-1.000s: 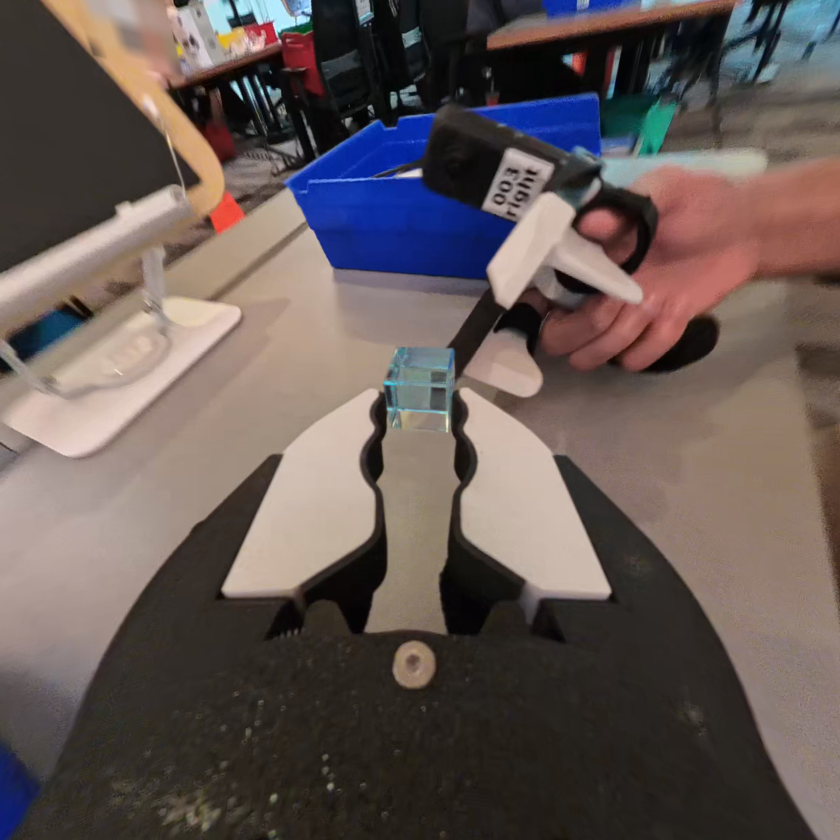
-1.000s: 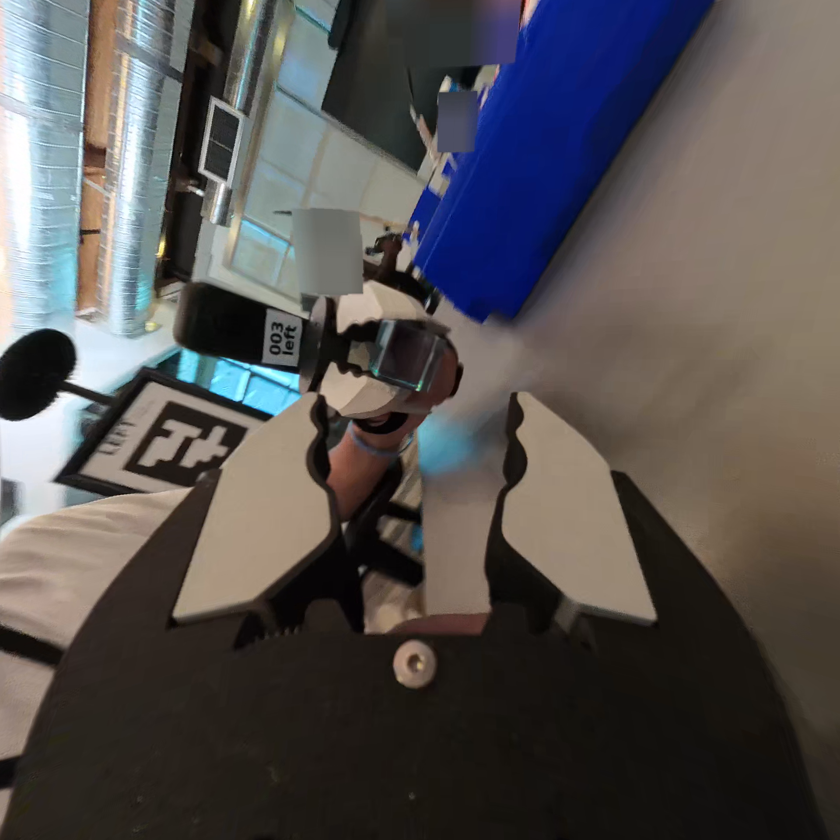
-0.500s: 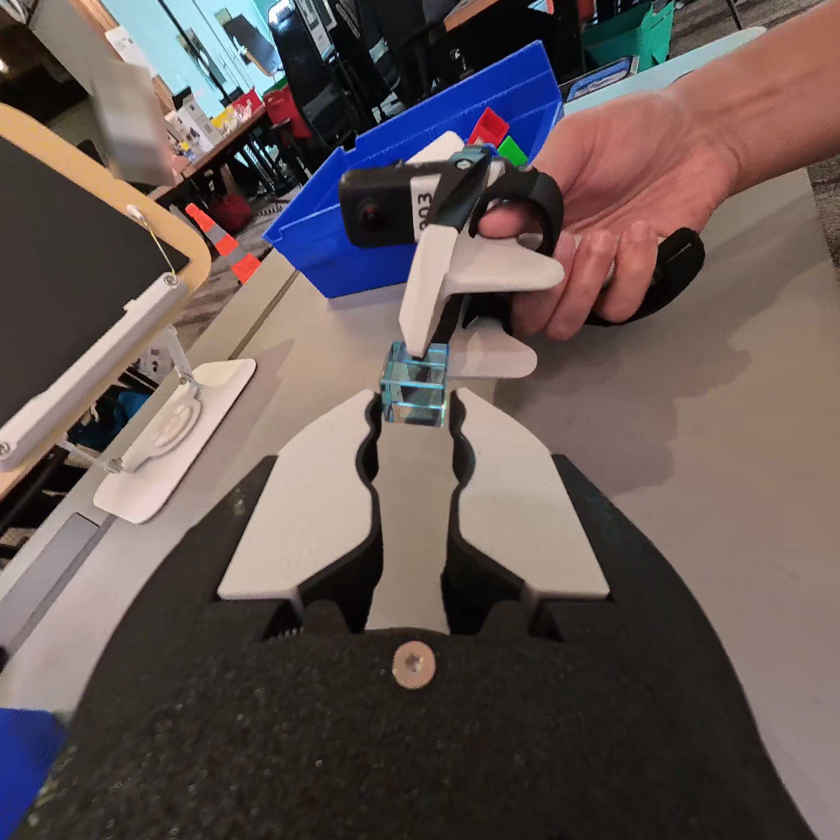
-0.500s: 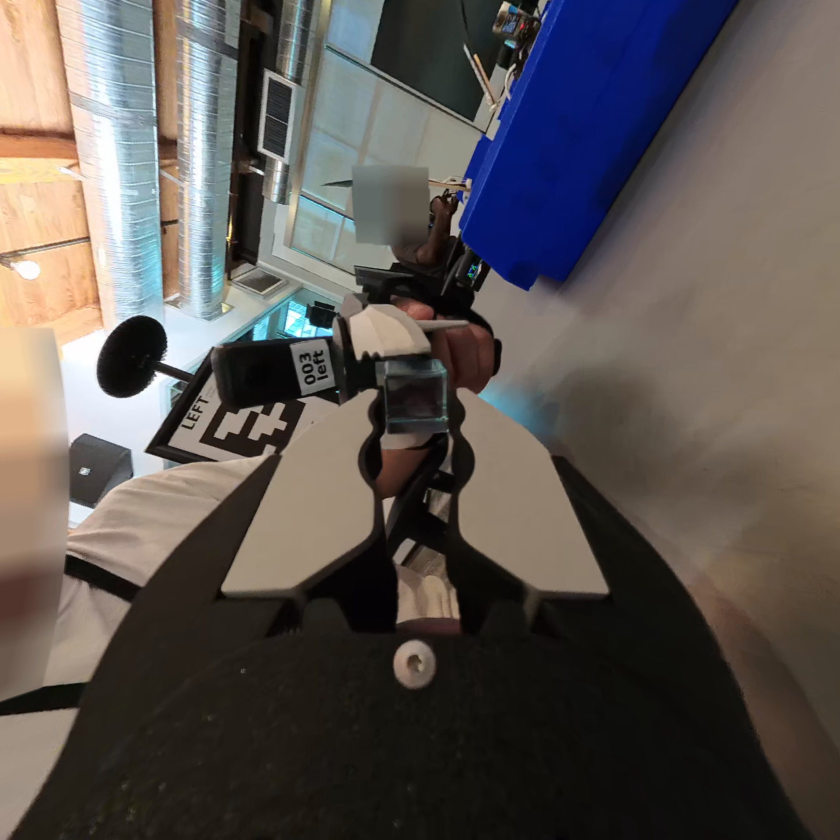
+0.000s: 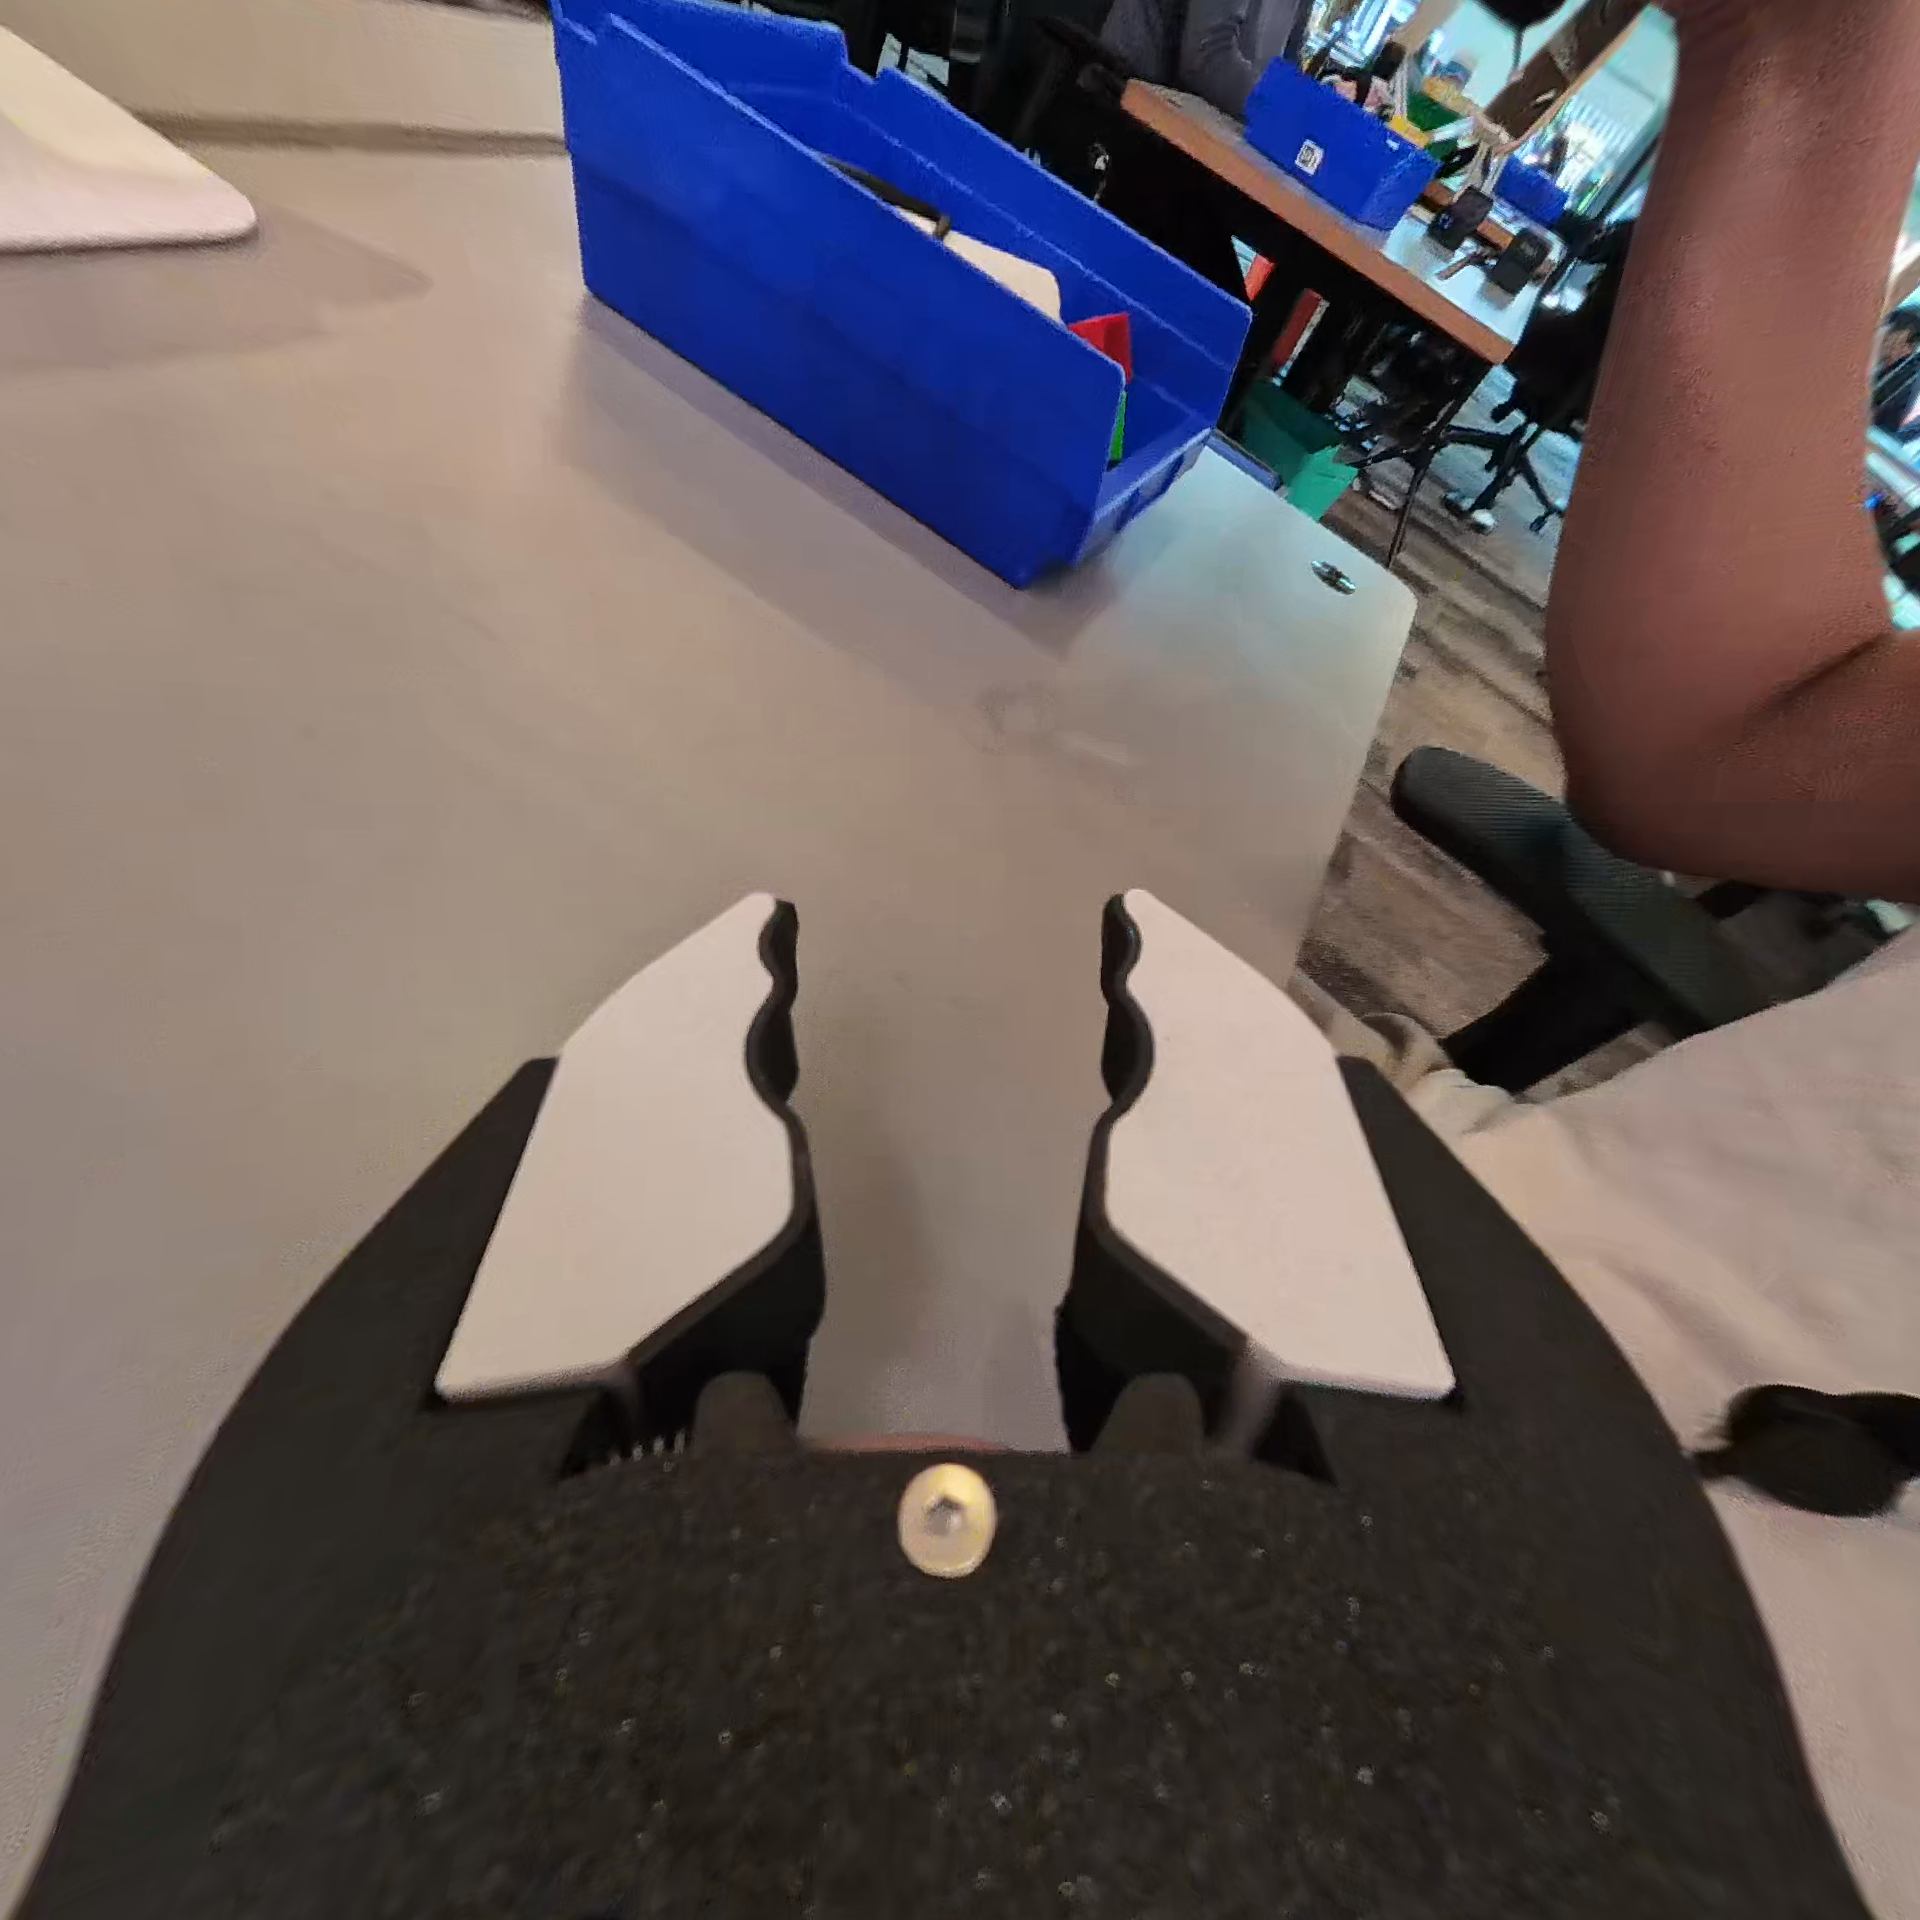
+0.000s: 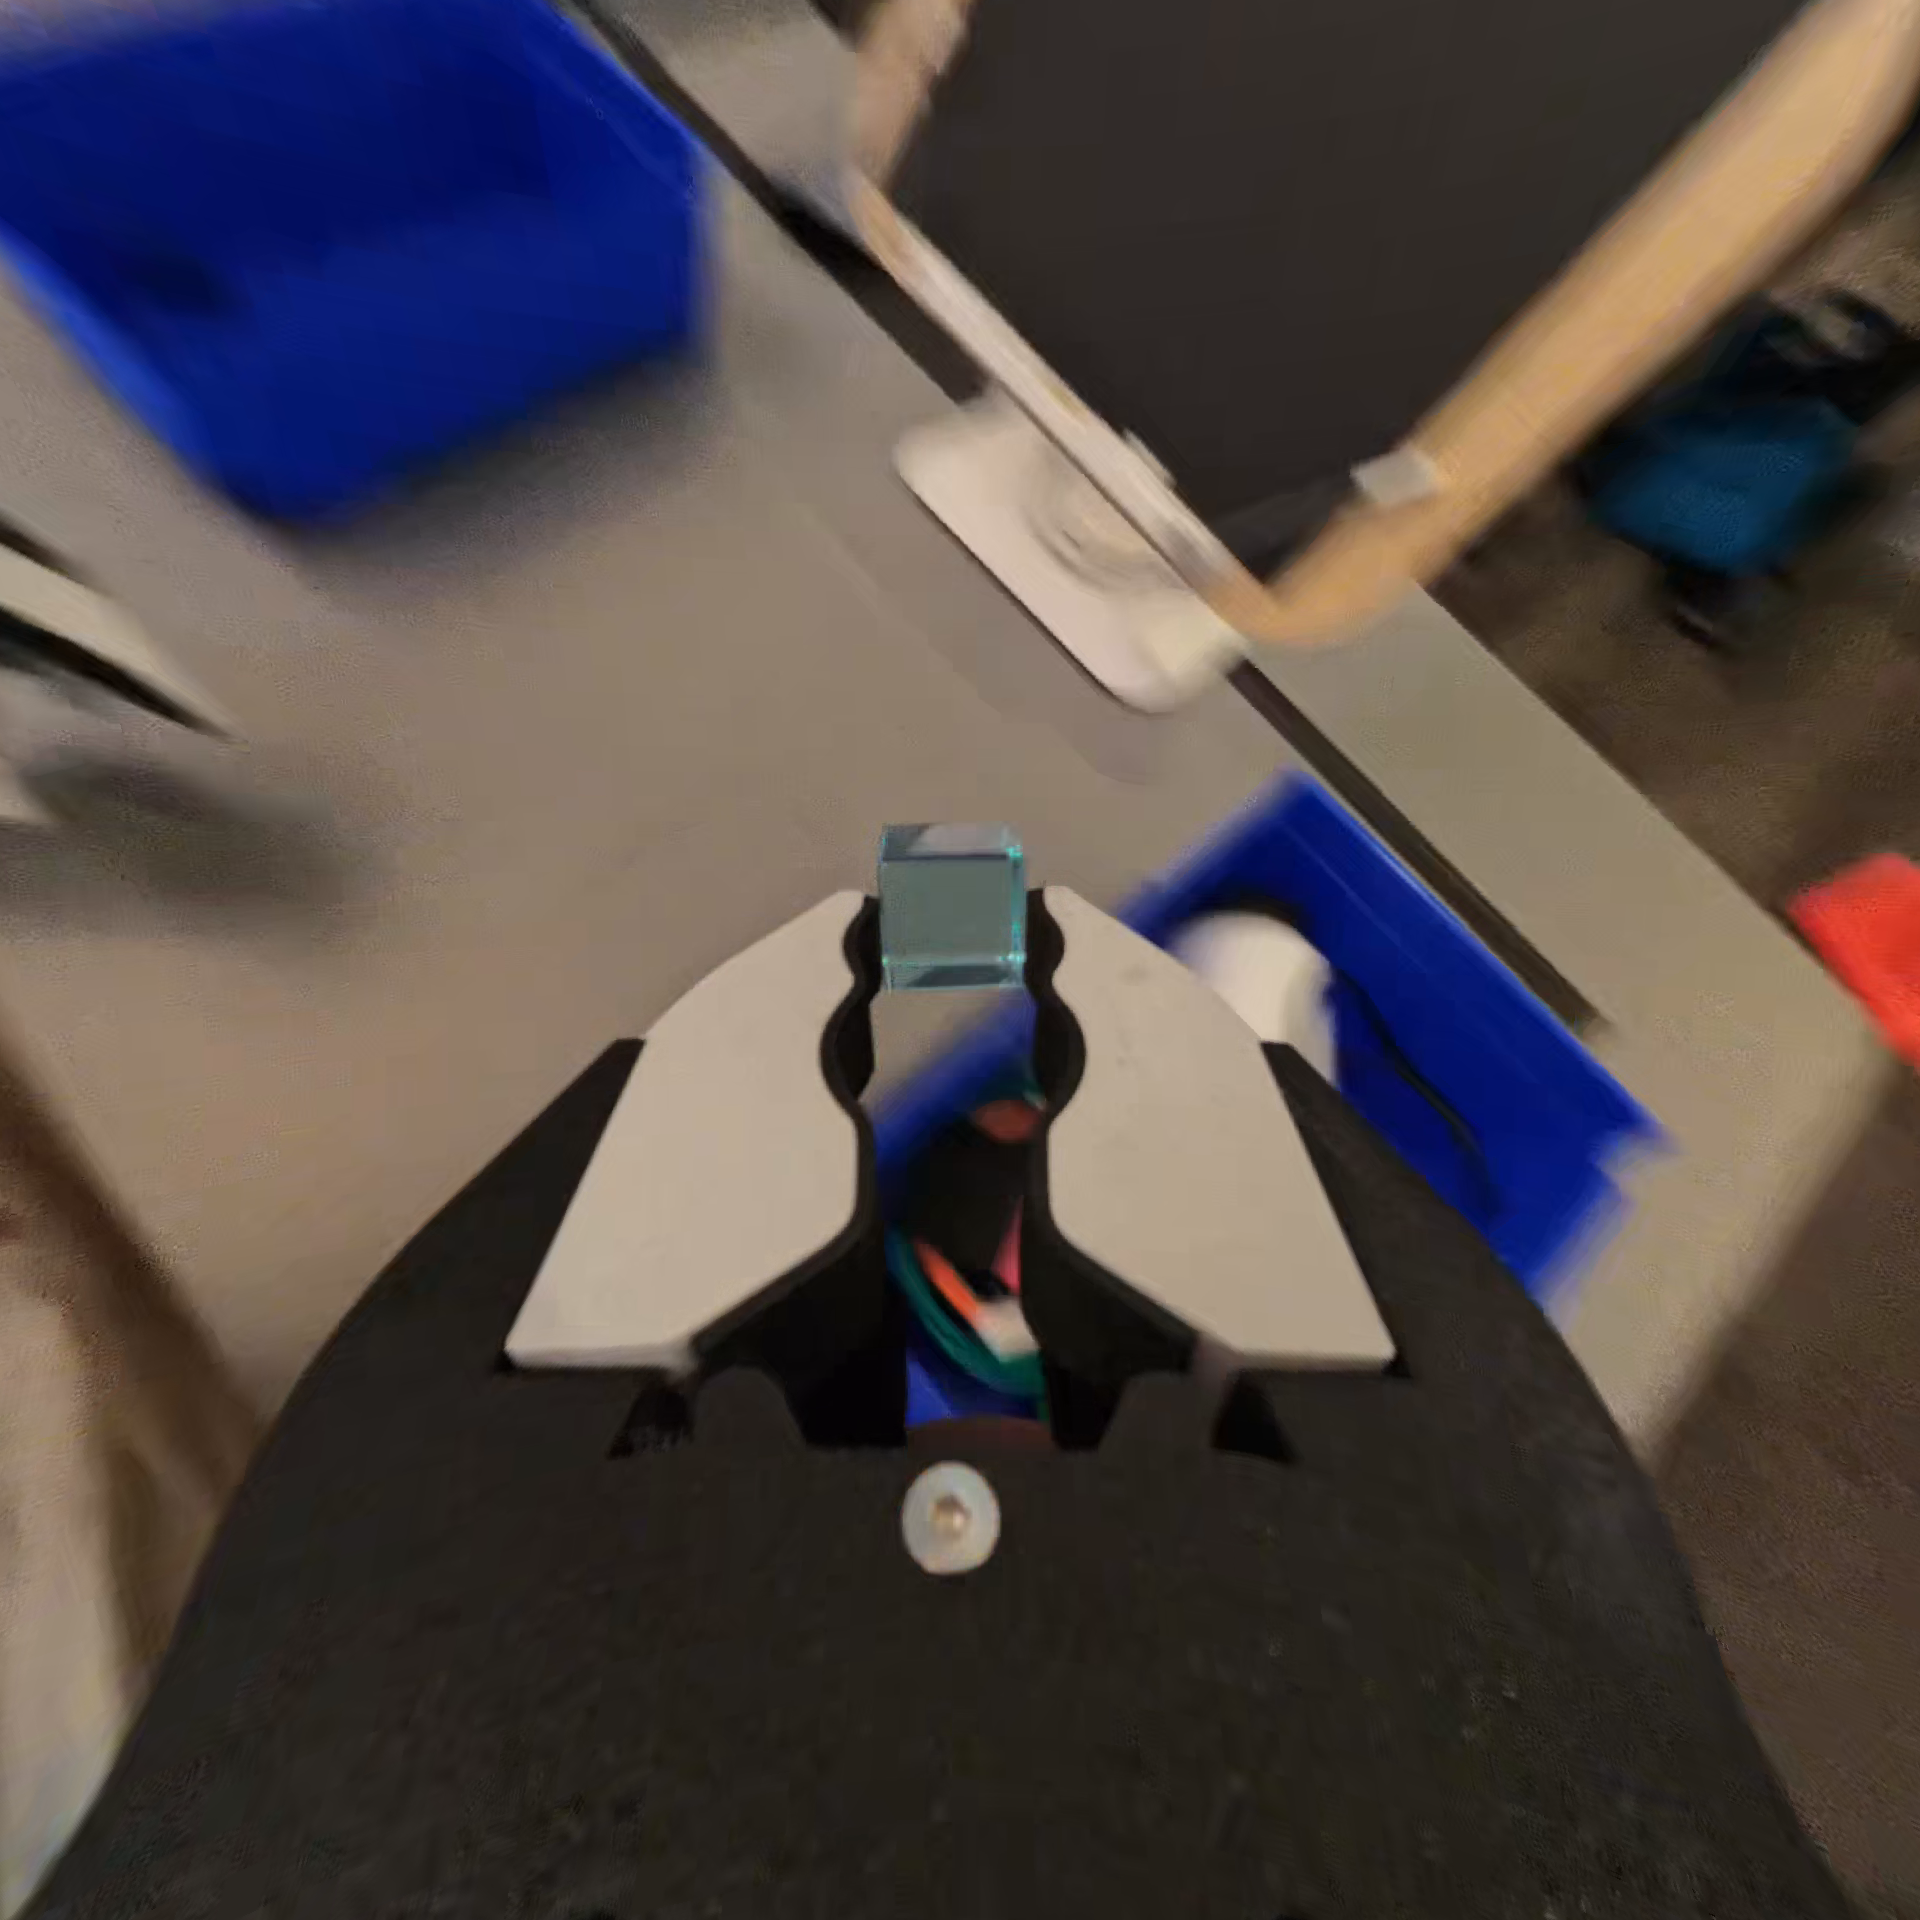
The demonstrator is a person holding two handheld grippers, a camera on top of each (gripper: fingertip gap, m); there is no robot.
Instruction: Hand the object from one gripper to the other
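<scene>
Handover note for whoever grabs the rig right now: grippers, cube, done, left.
Left gripper: open, empty, over the grey table.
Right gripper: shut on the clear cube, pinched at its fingertips, above a blue bin.
Done: the cube sits in the right gripper alone, so the handover looks complete.
Left: nothing for the transfer itself; keep the grip steady.

A shared workshop or lab: a grey work surface (image 5: 520,675) carries a blue parts bin (image 5: 862,343), with more benches (image 5: 1340,239), bins (image 5: 1335,171) and office chairs (image 5: 1558,862) crowded behind over a wood-look floor.
</scene>
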